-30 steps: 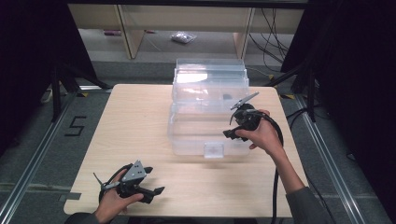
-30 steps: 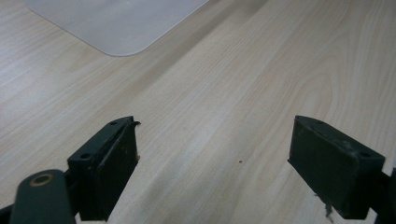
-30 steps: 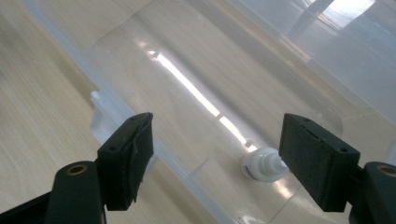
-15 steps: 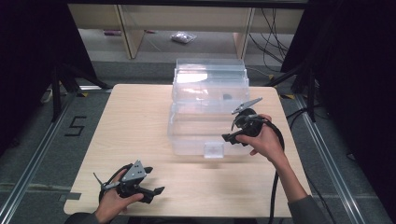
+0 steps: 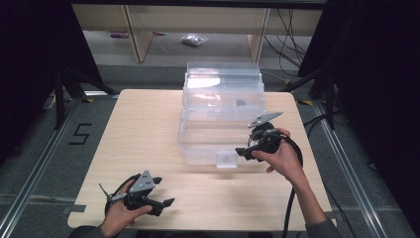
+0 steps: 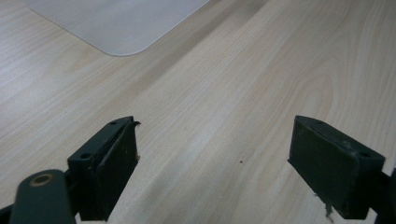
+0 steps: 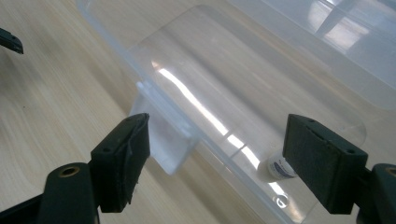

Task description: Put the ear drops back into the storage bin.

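Jaws wide apart, the right gripper (image 5: pixel 246 151) has dropped toward the front latch (image 5: pixel 227 159) of the clear box (image 5: pixel 220 124) mid-tabletop (image 5: pixel 143 129), while the left gripper (image 5: pixel 158 202) idles open.

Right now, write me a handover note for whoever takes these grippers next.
Left gripper: open, holding nothing, low over the table near its front left edge.
Right gripper: open, holding nothing, at the front right of the clear plastic box, jaws aimed at its front latch.
The box sits mid-table with its lid standing open at the back. A small bottle lies in the box near the front wall.
Done: nothing gripped.
Left: probably take hold of the latch or the box front.
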Demonstrator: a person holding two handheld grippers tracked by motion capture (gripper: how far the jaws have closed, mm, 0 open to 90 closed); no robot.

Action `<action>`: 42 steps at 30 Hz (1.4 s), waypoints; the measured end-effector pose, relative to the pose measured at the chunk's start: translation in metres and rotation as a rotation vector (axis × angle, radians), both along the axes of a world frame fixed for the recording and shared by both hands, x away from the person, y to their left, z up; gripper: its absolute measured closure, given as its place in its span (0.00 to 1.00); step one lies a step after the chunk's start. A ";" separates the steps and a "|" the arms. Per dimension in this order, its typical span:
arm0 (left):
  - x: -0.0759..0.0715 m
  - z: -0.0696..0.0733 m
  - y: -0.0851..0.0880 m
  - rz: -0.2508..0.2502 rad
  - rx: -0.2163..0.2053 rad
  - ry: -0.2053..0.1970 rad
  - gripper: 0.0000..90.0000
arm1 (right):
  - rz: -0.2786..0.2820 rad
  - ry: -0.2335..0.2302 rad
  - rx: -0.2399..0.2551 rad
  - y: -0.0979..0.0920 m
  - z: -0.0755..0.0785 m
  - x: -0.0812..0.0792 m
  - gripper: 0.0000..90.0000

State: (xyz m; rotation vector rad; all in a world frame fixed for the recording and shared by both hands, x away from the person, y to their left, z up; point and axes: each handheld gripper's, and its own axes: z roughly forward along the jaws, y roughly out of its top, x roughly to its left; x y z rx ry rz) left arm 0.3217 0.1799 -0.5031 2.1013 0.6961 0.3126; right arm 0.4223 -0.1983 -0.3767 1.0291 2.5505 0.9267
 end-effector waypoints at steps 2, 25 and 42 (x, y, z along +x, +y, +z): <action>0.000 0.000 0.000 0.001 0.005 0.001 0.17 | 0.010 -0.009 0.004 -0.001 -0.001 0.000 0.26; -0.001 0.000 -0.001 -0.001 -0.007 0.001 0.17 | 0.055 -0.056 0.032 0.001 -0.009 -0.027 0.24; -0.001 0.001 0.000 -0.006 -0.011 0.007 0.17 | 0.035 -0.051 0.050 -0.006 -0.020 -0.043 0.23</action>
